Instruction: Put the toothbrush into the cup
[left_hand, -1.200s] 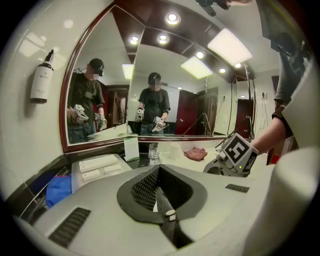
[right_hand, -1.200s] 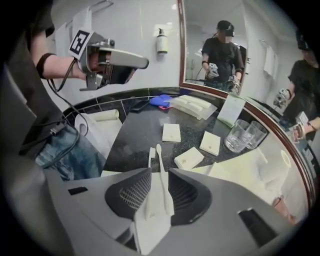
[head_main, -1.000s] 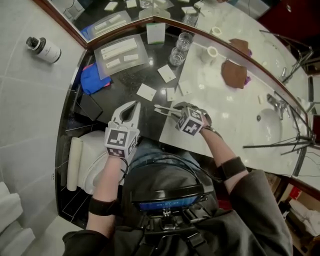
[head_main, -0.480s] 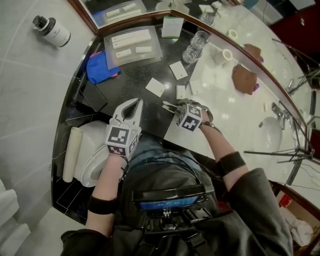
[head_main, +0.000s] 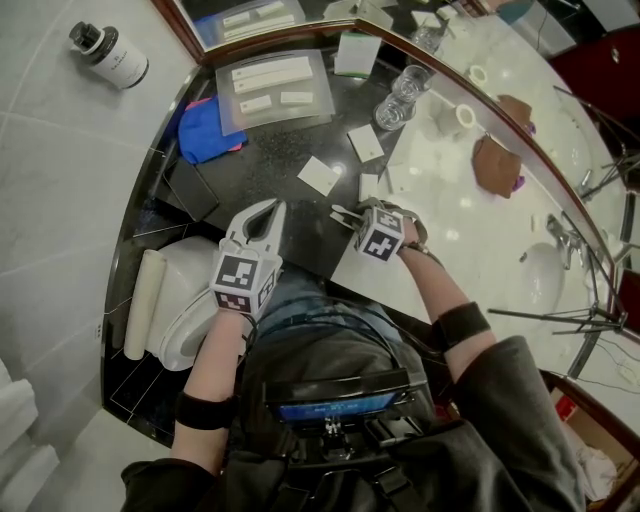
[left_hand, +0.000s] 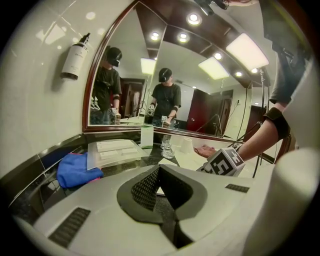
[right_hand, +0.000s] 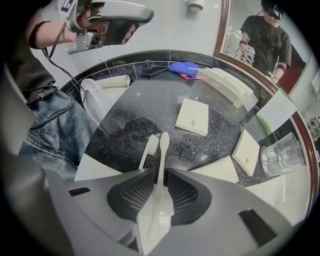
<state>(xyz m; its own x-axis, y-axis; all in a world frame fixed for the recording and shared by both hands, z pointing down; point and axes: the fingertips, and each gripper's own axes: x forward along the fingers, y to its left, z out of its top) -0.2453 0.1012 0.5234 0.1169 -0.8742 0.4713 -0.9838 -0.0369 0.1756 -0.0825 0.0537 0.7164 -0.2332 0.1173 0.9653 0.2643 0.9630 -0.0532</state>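
Note:
My right gripper (right_hand: 160, 176) points down over the dark counter's front edge, shut on a white toothbrush (right_hand: 163, 149). Its jaws have just been closing with the handle between the pads, and the brush head sticks out ahead. A white wrapper strip (right_hand: 148, 148) lies beside it. In the head view this gripper (head_main: 347, 213) is at the seam of black and white countertop. Two clear glass cups (head_main: 392, 112) stand at the back; one shows in the right gripper view (right_hand: 281, 154). My left gripper (head_main: 263, 213) hovers left of it, shut and empty (left_hand: 159, 172).
White square packets (head_main: 320, 175) lie on the black counter (head_main: 260, 160). A blue cloth (head_main: 205, 130) and a clear tray (head_main: 270, 85) sit at the back left by the mirror. A brown cloth (head_main: 497, 165) and a sink (head_main: 545, 275) are on the right, a toilet (head_main: 180, 300) below left.
Both grippers have sunk a little toward the counter's front edge. The right gripper's jaws have drawn in around the toothbrush. The head view has shifted slightly.

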